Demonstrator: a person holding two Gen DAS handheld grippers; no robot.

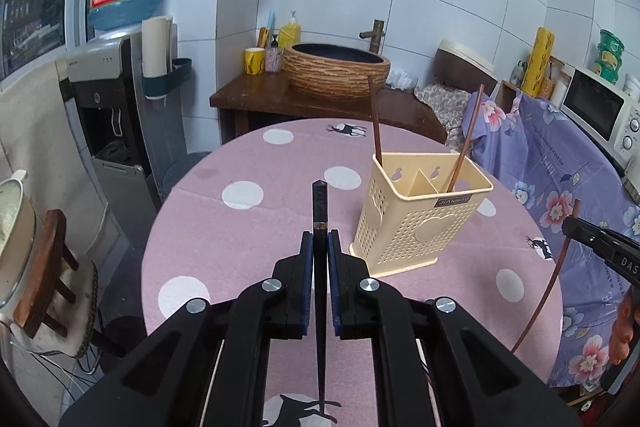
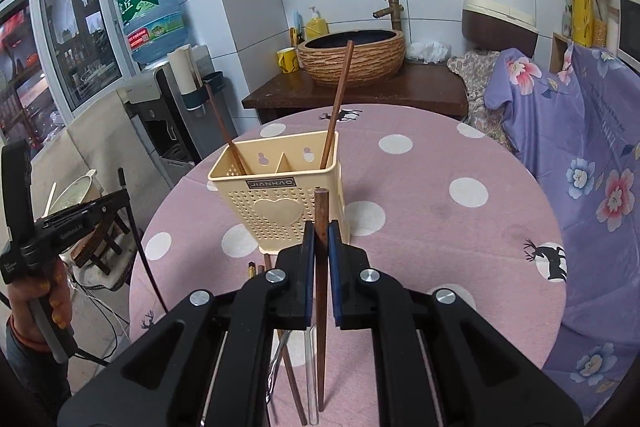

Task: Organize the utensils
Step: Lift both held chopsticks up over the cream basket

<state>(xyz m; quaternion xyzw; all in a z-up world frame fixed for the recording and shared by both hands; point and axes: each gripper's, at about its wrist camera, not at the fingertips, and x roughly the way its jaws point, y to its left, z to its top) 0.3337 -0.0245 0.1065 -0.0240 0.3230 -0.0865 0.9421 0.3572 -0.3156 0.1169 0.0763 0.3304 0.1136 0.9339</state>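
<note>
My left gripper (image 1: 320, 247) is black with blue pads and carries a black chopstick (image 1: 319, 203). My right gripper (image 2: 320, 239), coloured the same, carries a brown chopstick (image 2: 321, 211). The utensil holder (image 1: 416, 215) is cream, perforated. The bench cloth (image 1: 240, 239) is pink with white dots and black deer.

Cream perforated utensil holder (image 2: 280, 183) upright on table, two brown chopsticks (image 2: 338, 103) leaning inside. Black chopstick (image 1: 320, 211), brown chopstick (image 2: 321, 223) clamped, lifted.
</note>
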